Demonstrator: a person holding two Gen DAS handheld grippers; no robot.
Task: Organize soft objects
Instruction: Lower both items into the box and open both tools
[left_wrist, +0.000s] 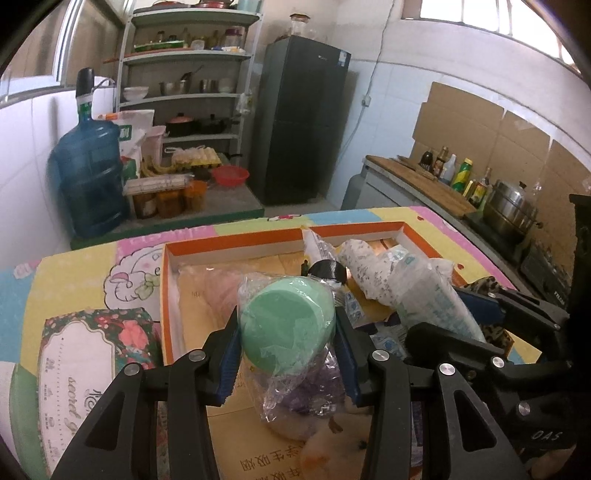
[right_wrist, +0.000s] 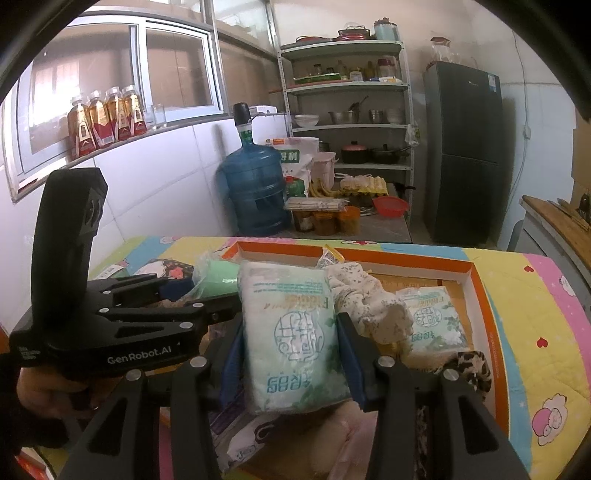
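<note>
1. Left hand-held gripper (left_wrist: 287, 347), bottom centre of left wrist view: jaws partly closed, blue pads pressing both sides of a green round item in clear plastic wrap (left_wrist: 286, 328). Held item sits centre frame, above the orange-rimmed box (left_wrist: 236, 242).
2. Below the green item, lower centre: purple crinkly wrap (left_wrist: 314, 391) & a pale plush thing (left_wrist: 332, 439), resting on the box bottom.
3. Right hand-held gripper (right_wrist: 290, 350), bottom centre of right wrist view: jaws about half open, pads clamped on the sides of a white-green tissue pack (right_wrist: 291, 332). Pack stands upright betw. the fingers, centre frame.
4. Just right of that pack: floral cloth (right_wrist: 365, 299), touching it; further right a 2nd tissue pack (right_wrist: 436, 321) lying in the box; leopard-print cloth (right_wrist: 472, 365) at lower right.
5. Left gripper shows at mid-left of right wrist view w/ the green item at its tip, just beside the tissue pack.
6. Box sits on a table w/ a colourful cartoon cover (right_wrist: 535, 332). Floral-print tissue box (left_wrist: 85, 369) at lower left of left wrist view, outside the box rim.
</note>
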